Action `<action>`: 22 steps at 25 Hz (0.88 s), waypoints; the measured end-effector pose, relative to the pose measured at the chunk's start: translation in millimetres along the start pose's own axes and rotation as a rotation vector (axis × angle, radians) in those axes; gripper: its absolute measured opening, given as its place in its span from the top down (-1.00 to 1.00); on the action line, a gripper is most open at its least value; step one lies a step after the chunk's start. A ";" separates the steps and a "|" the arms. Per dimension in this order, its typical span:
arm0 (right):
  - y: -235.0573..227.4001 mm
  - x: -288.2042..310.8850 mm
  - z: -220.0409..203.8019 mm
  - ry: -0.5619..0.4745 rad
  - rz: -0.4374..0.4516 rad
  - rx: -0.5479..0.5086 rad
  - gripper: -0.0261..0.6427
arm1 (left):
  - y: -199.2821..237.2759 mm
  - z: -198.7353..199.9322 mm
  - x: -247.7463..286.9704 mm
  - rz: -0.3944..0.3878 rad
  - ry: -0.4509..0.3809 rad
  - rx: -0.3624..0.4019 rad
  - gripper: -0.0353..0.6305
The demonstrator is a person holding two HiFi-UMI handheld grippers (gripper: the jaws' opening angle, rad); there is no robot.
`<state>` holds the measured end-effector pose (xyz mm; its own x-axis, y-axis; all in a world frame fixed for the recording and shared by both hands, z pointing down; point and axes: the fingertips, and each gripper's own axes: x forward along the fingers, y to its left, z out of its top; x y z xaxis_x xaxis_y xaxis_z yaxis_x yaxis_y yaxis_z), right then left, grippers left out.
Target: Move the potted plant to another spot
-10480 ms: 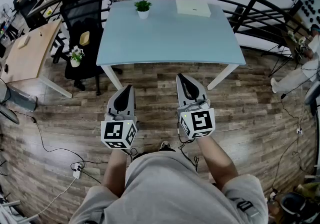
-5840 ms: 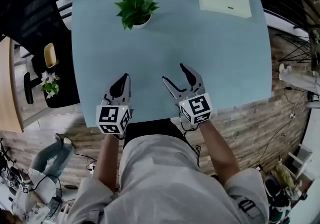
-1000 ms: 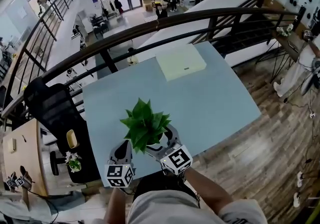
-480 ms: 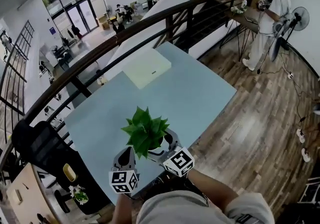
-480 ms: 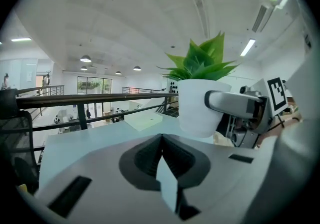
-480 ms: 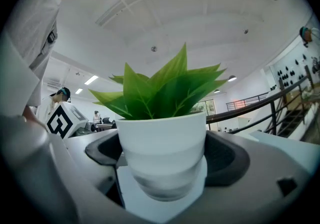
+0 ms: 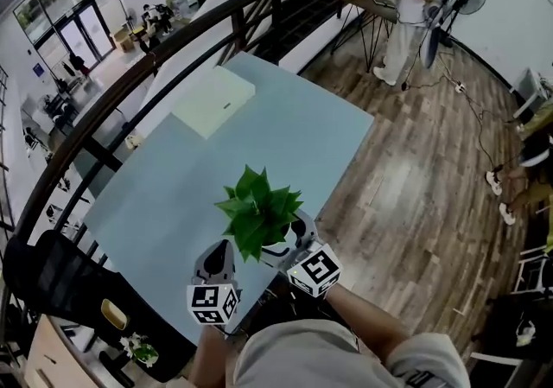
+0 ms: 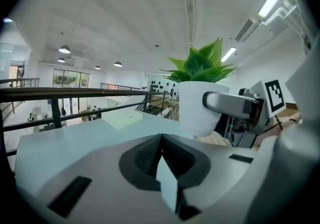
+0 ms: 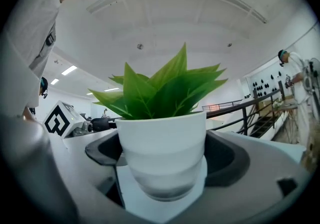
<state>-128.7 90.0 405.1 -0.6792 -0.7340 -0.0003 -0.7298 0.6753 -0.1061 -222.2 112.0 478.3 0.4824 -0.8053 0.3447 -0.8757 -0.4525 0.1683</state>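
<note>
You've kept the potted plant (image 7: pixel 257 215) lifted above the table's (image 7: pixel 164 196) near edge; view swung right. Your right gripper (image 7: pixel 292 239) clamps its pot, left gripper (image 7: pixel 217 251) closed, empty, alongside.

Wears a light grey short-sleeved top (image 7: pixel 298 360), with dark print at the right sleeve (image 7: pixel 425 371) hem. Shows pale grey shells with black ribbed jaw linings on left gripper (image 7: pixel 219 246) and right gripper (image 7: pixel 285 244). Bears white cubes (image 7: pixel 212 303) (image 7: pixel 314 270) with black square markers.
</note>
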 end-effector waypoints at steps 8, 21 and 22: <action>-29.0 -35.7 8.2 0.010 -0.128 -0.006 -0.57 | -43.4 11.7 31.1 -0.145 -0.002 0.030 0.86; -105.2 -96.7 20.3 -0.015 -0.205 -0.047 -0.57 | -118.8 19.7 84.0 -0.215 0.008 0.075 0.86; -112.1 -99.1 22.5 -0.017 -0.195 -0.057 -0.57 | -123.7 22.4 89.6 -0.208 0.008 0.080 0.86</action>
<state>22.2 85.4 394.7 -0.5232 -0.8522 -0.0017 -0.8512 0.5226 -0.0488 -70.2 87.3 467.7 0.6522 -0.6883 0.3176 -0.7526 -0.6380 0.1628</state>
